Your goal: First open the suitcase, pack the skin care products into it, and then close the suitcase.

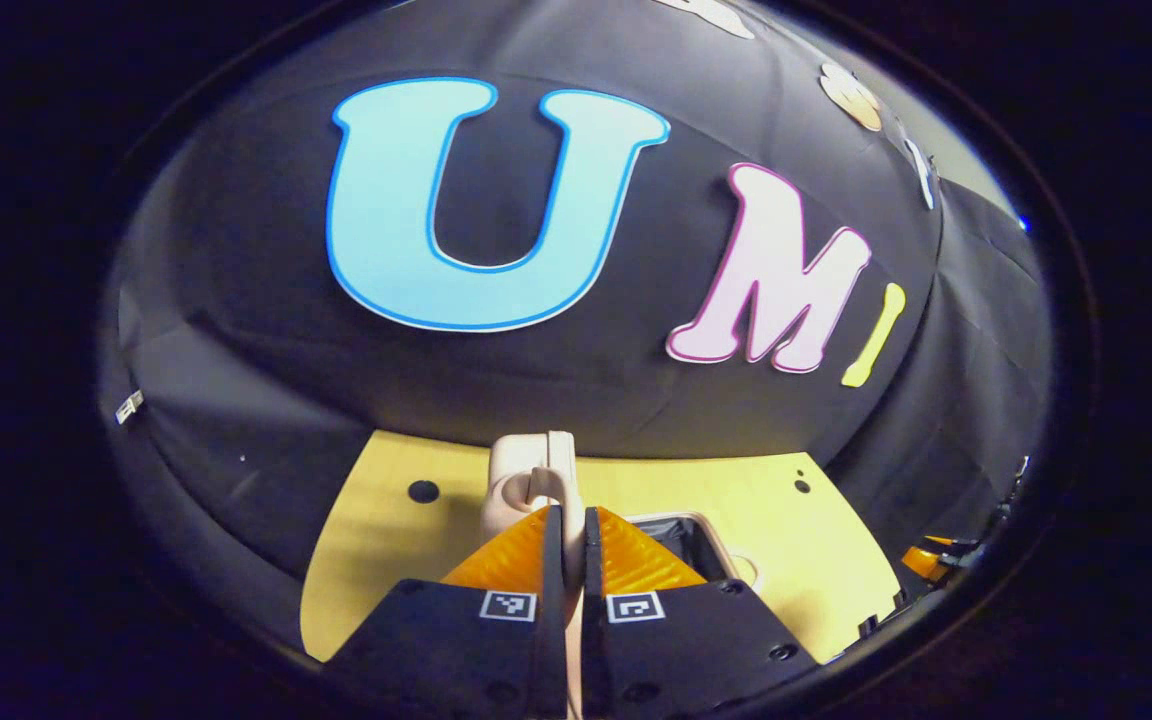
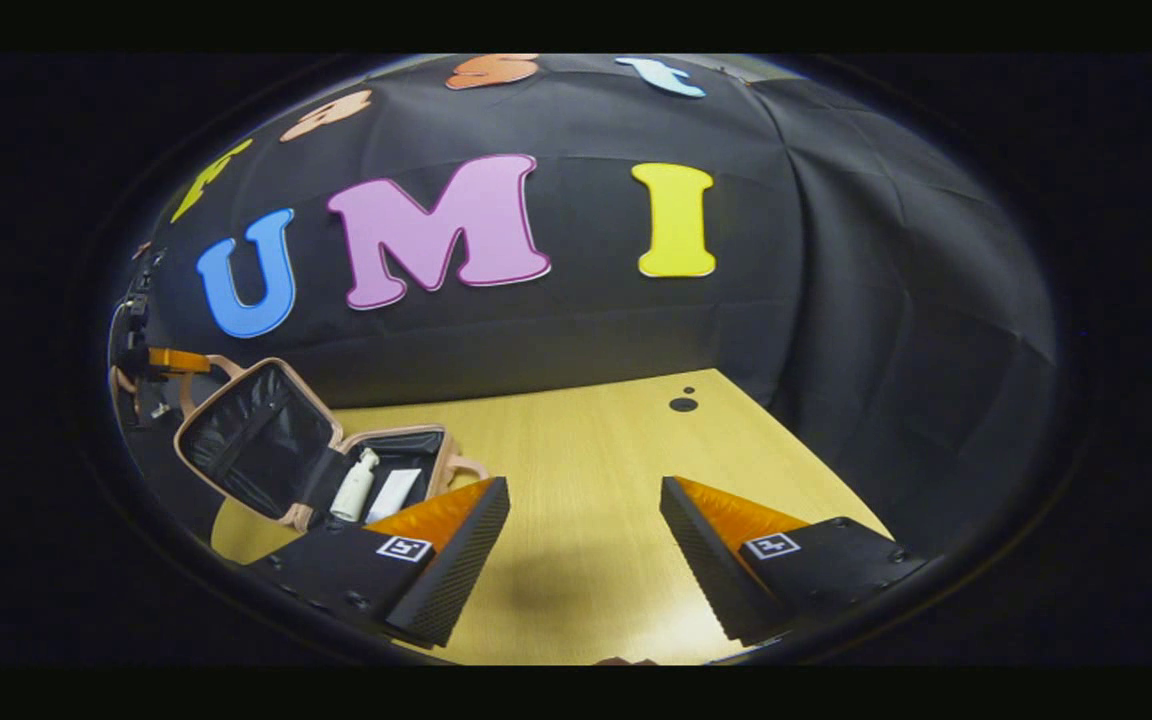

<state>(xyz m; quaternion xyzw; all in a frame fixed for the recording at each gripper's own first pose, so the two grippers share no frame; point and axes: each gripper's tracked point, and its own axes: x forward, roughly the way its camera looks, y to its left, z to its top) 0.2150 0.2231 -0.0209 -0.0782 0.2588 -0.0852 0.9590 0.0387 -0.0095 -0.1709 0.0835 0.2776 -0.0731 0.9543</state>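
Note:
A small beige suitcase [image 2: 266, 440] lies open at the table's left in the right gripper view, its dark-lined lid [image 2: 254, 438] tilted up. In its base lie a white bottle [image 2: 355, 484] and a flat white pack [image 2: 393, 494]. My left gripper [image 1: 568, 515] is shut on the lid's beige edge [image 1: 533, 470] by the handle, seen edge-on in the left gripper view. That same gripper [image 2: 164, 362] shows at the lid's top in the right gripper view. My right gripper [image 2: 584, 490] hangs open over bare table, to the right of the suitcase, holding nothing.
The yellow wooden table [image 2: 586, 430] has a dark hole [image 2: 683, 404] near its far right corner. Black cloth walls close the back and right sides. Part of the suitcase's dark-lined base [image 1: 684, 540] shows past the left fingers.

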